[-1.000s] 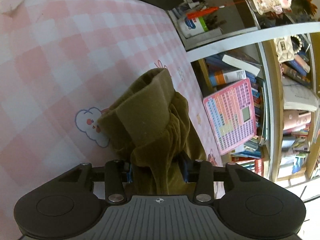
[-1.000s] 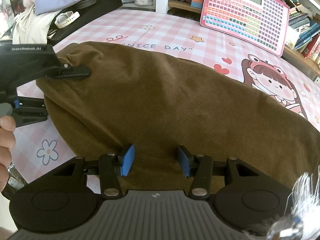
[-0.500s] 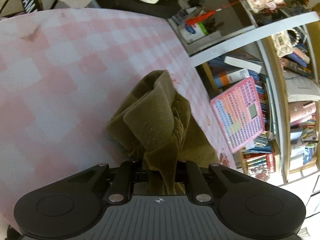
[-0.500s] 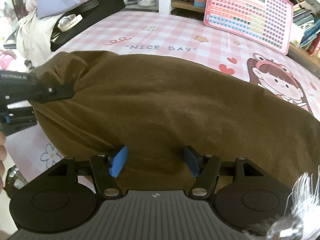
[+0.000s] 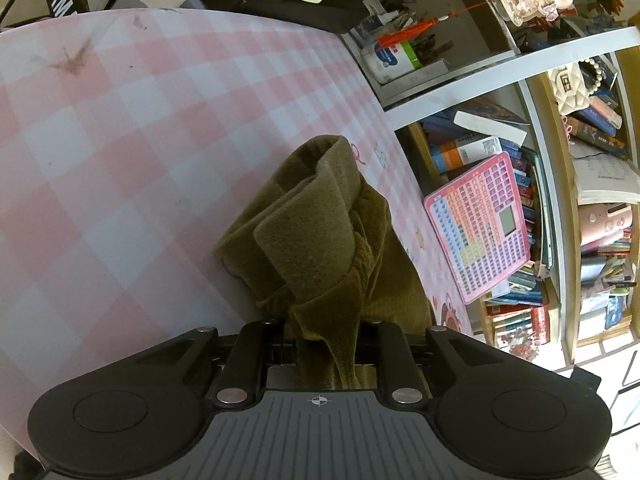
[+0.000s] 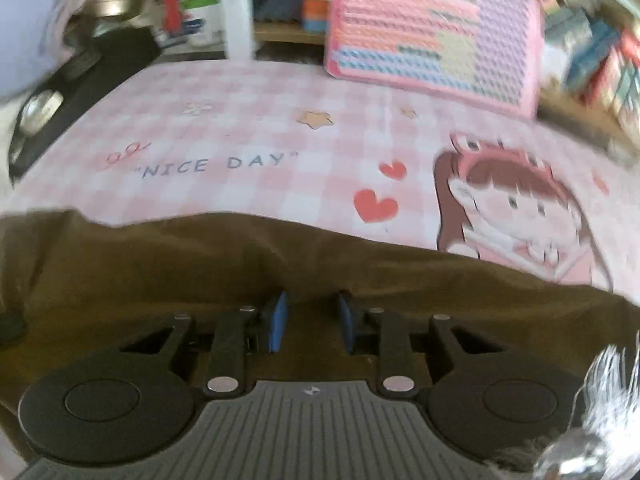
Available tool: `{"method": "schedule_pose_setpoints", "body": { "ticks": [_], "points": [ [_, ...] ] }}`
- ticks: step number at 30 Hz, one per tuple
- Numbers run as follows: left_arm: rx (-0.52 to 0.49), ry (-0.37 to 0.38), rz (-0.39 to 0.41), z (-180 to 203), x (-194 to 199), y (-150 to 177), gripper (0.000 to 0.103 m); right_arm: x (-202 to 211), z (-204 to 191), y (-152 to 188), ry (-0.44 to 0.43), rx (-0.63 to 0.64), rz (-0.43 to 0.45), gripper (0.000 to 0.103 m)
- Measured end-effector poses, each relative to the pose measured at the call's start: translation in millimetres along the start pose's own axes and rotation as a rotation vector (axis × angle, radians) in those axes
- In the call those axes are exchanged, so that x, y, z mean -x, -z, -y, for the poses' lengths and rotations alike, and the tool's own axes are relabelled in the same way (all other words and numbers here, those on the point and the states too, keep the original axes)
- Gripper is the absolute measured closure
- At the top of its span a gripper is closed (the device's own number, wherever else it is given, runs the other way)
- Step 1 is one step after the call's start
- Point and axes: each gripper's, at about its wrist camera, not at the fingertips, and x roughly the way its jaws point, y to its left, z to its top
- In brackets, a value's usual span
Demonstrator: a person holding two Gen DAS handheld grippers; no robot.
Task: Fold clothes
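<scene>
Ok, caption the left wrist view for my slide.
Left gripper clamps bunched olive garment above pink checked tablecloth.

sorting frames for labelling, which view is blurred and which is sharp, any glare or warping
Right wrist view: motion-smeared, the pink keyboard-style toy board and bookshelf streaked, though the olive-brown corduroy garment near the right gripper is clearer. Left wrist view: sharp, evenly lit, fisheye bending the white shelf edge; no strong glare.

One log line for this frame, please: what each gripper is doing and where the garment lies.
left gripper: shut on olive garment, bunched edge | right gripper: around a garment fold, closure unclear | garment: across pink checked tablecloth | fold: not finished
</scene>
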Motion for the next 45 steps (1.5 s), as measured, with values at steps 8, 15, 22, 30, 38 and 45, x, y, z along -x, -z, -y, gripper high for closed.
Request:
{"method": "schedule_pose_setpoints", "body": {
  "ticks": [8,15,22,30,38,45],
  "points": [
    [0.016,0.007,0.002,-0.8,-0.9,0.2,0.083,27.2,20.0,18.1,-0.019,-0.070,0.031,0.071],
    [0.058,0.039,-0.002,-7.6,-1.8,-1.1,0.083,70.8,29.1,70.5,0.016,-0.145,-0.020,0.069],
    [0.054,0.044,-0.004,-7.0,-3.0,-1.4,0.083,68.3,-32.1,53.6,-0.038,0.025,0.053,0.067],
    [0.049,0.046,-0.017,-6.5,-2.6,-3.5,0.083,-0.4,-48.9,-9.9,0.069,0.084,0.083,0.066],
    [0.079,0.058,-0.003,-8.0,-2.1,-1.7,0.082,15.5,-57.4,11.0,0.047,0.134,0.076,0.065],
    [0.091,0.056,-0.001,-7.3,-2.8,-2.1,0.082,64.4,-71.5,67.4,0.000,0.133,-0.005,0.065]
  ]
}}
